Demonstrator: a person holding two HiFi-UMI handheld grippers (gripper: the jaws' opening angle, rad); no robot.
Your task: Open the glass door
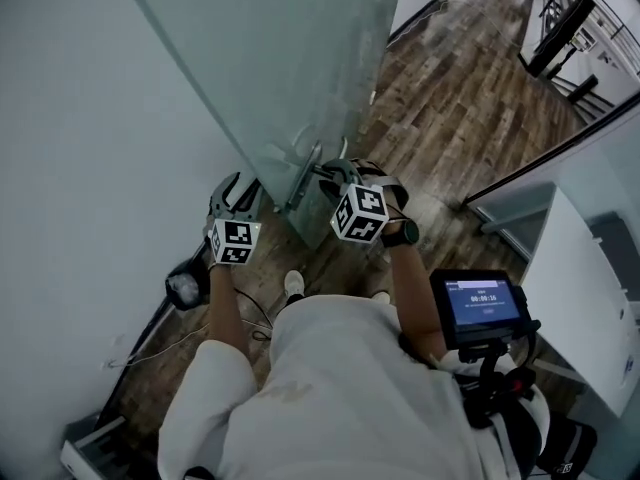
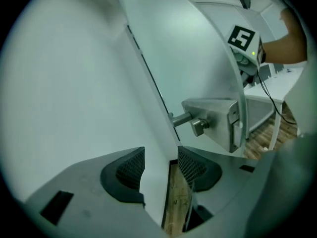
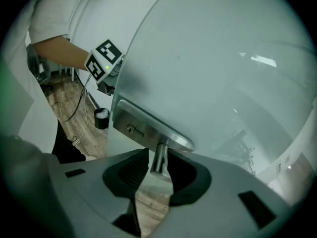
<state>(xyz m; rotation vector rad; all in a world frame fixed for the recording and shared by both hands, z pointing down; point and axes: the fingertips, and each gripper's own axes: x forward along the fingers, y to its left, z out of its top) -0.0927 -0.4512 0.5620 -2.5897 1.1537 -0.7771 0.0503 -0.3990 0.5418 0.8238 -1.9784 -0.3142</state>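
Note:
The frosted glass door (image 1: 280, 58) stands ajar, its edge toward me, with a metal lock plate (image 3: 143, 130) and a lever handle (image 1: 300, 178). My right gripper (image 1: 335, 173) is on the far side of the door edge, and in the right gripper view its jaws (image 3: 157, 170) are shut on the handle's round stem (image 3: 159, 155). My left gripper (image 1: 232, 196) hovers open on the wall side, apart from the door. In the left gripper view its jaws (image 2: 161, 167) hold nothing, and the lock plate (image 2: 218, 118) with its handle stub (image 2: 190, 120) lies ahead to the right.
A white wall (image 1: 90, 168) runs close on the left. A black round object (image 1: 187, 286) and a cable lie on the wood floor (image 1: 450, 108) by the wall. A small screen (image 1: 482, 305) and a white desk (image 1: 585, 298) are at the right.

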